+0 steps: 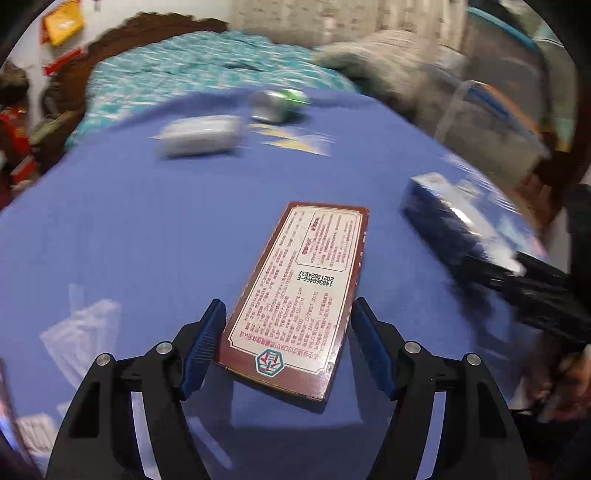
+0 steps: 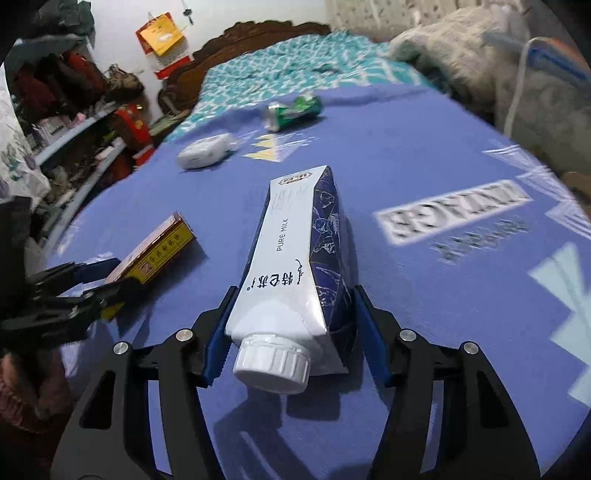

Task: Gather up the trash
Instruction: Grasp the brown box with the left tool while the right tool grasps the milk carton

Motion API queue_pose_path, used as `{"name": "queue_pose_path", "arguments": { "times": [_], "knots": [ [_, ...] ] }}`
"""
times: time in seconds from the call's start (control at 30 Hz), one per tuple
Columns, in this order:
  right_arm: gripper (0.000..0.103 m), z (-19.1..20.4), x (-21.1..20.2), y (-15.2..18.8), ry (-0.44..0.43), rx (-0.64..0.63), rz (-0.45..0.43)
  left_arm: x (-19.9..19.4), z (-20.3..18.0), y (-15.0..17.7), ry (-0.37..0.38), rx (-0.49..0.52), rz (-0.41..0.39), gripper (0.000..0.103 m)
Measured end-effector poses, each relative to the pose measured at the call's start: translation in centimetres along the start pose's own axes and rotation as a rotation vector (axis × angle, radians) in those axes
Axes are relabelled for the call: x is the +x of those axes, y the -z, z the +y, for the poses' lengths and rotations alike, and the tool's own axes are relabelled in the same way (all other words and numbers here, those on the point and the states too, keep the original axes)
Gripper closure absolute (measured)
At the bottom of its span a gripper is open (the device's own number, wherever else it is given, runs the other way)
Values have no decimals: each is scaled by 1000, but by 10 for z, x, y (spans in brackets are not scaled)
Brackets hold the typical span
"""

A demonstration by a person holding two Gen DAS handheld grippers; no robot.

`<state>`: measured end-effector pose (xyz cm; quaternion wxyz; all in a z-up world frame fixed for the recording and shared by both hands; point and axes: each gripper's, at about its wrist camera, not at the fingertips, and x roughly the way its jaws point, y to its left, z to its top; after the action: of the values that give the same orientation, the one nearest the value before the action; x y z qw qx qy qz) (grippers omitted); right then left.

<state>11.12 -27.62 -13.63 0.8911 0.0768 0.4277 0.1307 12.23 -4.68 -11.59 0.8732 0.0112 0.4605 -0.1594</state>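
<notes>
On the blue cloth [image 2: 424, 155], my left gripper [image 1: 288, 343] straddles the red-bordered box [image 1: 295, 295], pads not quite touching. My right gripper [image 2: 291, 332] clamps the milk carton [image 2: 295, 251] just right of that box.

Room's pretty cramped: a blue cloth [image 2: 424, 155] with white lettering is spread over the near surface, and behind it sits a bed with a teal patterned cover [image 2: 280, 70] and carved dark wood headboard [image 2: 255, 35]. White wall [image 2: 122, 22], cluttered shelves [image 2: 74, 125] on the left, pale patterned curtain [image 2: 373, 14] at the back.
</notes>
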Motion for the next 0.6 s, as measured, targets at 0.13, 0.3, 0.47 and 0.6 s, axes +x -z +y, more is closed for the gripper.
{"name": "queue_pose_path", "arguments": {
  "times": [0.13, 0.3, 0.47, 0.6],
  "knots": [
    [42, -25, -17, 12, 82, 36, -36, 13, -42, -5, 55, 45, 26, 38],
    [25, -53, -30, 24, 161, 97, -87, 36, -68, -13, -1, 80, 55, 31],
    [16, -56, -42, 32, 153, 109, -131, 31, -70, -7, -53, 99, 46, 29],
    [18, -40, -39, 34, 126, 60, -152, 22, -58, 0, -74, 91, 30, 32]
  ]
}}
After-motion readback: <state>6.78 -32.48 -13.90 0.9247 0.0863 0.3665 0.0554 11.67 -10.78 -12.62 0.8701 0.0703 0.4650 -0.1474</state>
